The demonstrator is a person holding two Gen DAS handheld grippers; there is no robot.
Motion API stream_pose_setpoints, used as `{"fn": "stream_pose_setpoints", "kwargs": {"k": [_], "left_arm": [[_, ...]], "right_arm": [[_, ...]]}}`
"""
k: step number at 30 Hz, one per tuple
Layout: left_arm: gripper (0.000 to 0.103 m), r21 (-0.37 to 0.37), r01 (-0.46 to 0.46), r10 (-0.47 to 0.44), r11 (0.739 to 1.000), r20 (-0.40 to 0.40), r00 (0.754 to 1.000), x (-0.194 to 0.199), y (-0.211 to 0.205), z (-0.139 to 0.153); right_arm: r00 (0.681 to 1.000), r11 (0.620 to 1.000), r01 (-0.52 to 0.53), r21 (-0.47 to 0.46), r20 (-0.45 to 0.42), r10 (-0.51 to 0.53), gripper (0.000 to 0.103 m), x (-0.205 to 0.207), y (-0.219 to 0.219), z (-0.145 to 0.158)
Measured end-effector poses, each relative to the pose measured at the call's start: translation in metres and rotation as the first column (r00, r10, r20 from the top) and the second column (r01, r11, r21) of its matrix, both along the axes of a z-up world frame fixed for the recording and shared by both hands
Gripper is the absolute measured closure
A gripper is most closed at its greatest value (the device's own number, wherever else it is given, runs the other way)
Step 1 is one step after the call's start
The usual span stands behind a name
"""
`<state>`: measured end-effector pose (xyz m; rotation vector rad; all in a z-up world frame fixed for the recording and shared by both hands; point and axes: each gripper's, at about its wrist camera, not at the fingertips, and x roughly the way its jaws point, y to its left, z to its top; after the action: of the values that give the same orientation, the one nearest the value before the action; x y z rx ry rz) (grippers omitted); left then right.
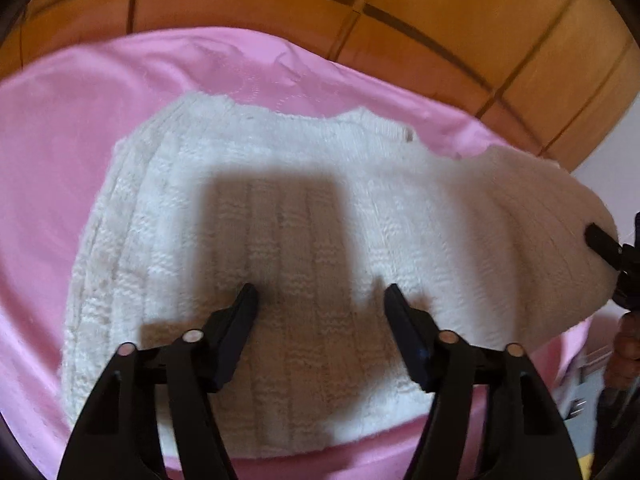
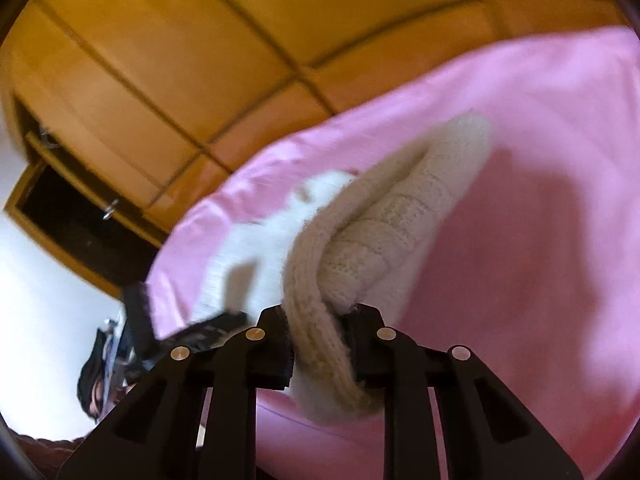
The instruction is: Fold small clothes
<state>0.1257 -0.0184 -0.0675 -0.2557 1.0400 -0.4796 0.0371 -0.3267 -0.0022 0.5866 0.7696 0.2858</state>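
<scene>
A small white knit sweater (image 1: 248,216) lies spread on a pink sheet (image 1: 60,128). My left gripper (image 1: 320,300) is open, its fingers resting over the sweater's lower middle, holding nothing. My right gripper (image 2: 320,316) is shut on the sweater's edge (image 2: 360,248) and lifts that side off the sheet, so the knit hangs bunched between the fingers. In the left wrist view the right gripper (image 1: 608,244) shows at the far right, at the raised end of the sweater. The left gripper (image 2: 208,328) shows blurred at the lower left of the right wrist view.
The pink sheet (image 2: 540,200) covers the surface under the sweater. An orange-brown wooden wardrobe (image 1: 440,8) stands behind it, with an open dark compartment (image 2: 68,216) in the right wrist view. A white wall is at the left.
</scene>
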Motion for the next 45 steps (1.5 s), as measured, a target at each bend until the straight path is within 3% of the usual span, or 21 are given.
{"fn": "stream_pose_setpoints", "kwargs": {"k": [4, 7, 11, 15, 16, 18, 20, 21, 25, 28, 34, 35, 36, 37, 38, 40, 45], "left_arm": [[0.045, -0.150, -0.052, 0.051, 0.987, -0.009, 0.999, -0.004, 0.045, 0.012], [0.045, -0.223, -0.099, 0.098, 0.970, -0.012, 0.995, -0.012, 0.081, 0.021], [0.043, -0.287, -0.139, 0.141, 0.948, -0.013, 0.990, -0.020, 0.121, 0.025], [0.038, -0.335, -0.170, 0.166, 0.927, -0.042, 0.985, -0.022, 0.144, 0.021], [0.037, -0.347, -0.174, 0.166, 0.922, -0.051, 0.985, -0.022, 0.146, 0.020], [0.034, -0.369, -0.165, 0.155, 0.915, -0.058, 0.986, -0.021, 0.146, 0.019], [0.033, -0.385, -0.165, 0.149, 0.908, -0.073, 0.986, -0.017, 0.142, 0.018], [0.033, -0.398, -0.157, 0.137, 0.904, -0.080, 0.987, -0.012, 0.138, 0.018], [0.030, -0.411, -0.150, 0.116, 0.899, -0.107, 0.988, 0.000, 0.131, 0.016], [0.029, -0.395, -0.132, 0.089, 0.909, -0.125, 0.988, 0.013, 0.119, 0.015], [0.032, -0.362, -0.095, 0.024, 0.927, -0.196, 0.980, 0.048, 0.096, 0.004], [0.036, -0.353, -0.088, 0.014, 0.931, -0.209, 0.978, 0.052, 0.090, 0.002], [0.047, -0.338, -0.074, 0.001, 0.938, -0.213, 0.977, 0.056, 0.084, 0.000], [0.070, -0.317, -0.063, -0.006, 0.946, -0.211, 0.977, 0.056, 0.079, 0.001], [0.082, -0.271, -0.048, -0.007, 0.961, -0.199, 0.980, 0.056, 0.073, 0.003], [0.086, -0.258, -0.045, 0.002, 0.965, -0.164, 0.987, 0.056, 0.070, 0.007], [0.089, -0.210, -0.068, 0.054, 0.975, -0.072, 0.996, 0.029, 0.087, 0.032]], "right_arm": [[0.991, 0.993, -0.118, -0.031, 0.054, 0.119, 0.085, 0.037, 0.066, 0.034], [0.980, 0.980, -0.191, -0.052, 0.053, 0.193, 0.086, 0.064, 0.115, 0.038], [0.956, 0.952, -0.294, -0.083, -0.003, 0.295, 0.086, 0.098, 0.186, 0.016], [0.928, 0.904, -0.372, -0.210, -0.092, 0.360, 0.086, 0.111, 0.243, -0.023], [0.923, 0.886, -0.385, -0.258, -0.108, 0.369, 0.084, 0.109, 0.253, -0.032], [0.905, 0.867, -0.424, -0.261, -0.095, 0.414, 0.071, 0.103, 0.264, -0.039], [0.887, 0.861, -0.459, -0.220, -0.061, 0.457, 0.046, 0.094, 0.265, -0.033], [0.881, 0.860, -0.471, -0.197, -0.049, 0.471, 0.043, 0.089, 0.263, -0.030], [0.893, 0.885, -0.442, -0.149, 0.024, 0.450, 0.042, 0.058, 0.226, -0.013], [0.924, 0.917, -0.367, -0.156, 0.052, 0.378, 0.042, 0.029, 0.184, -0.006], [0.983, 0.961, -0.183, -0.206, -0.029, 0.181, 0.042, -0.008, 0.115, -0.033], [0.987, 0.965, -0.159, -0.210, -0.041, 0.154, 0.042, -0.010, 0.109, -0.040], [0.989, 0.967, -0.145, -0.210, -0.047, 0.138, 0.042, -0.009, 0.106, -0.045], [0.992, 0.970, -0.125, -0.211, -0.049, 0.117, 0.042, -0.010, 0.103, -0.049], [0.994, 0.971, -0.109, -0.213, -0.046, 0.101, 0.044, -0.008, 0.102, -0.051], [0.996, 0.973, -0.092, -0.214, -0.034, 0.086, 0.051, -0.002, 0.105, -0.051], [0.980, 0.944, -0.193, -0.267, -0.011, 0.197, 0.051, 0.010, 0.139, -0.047]]}}
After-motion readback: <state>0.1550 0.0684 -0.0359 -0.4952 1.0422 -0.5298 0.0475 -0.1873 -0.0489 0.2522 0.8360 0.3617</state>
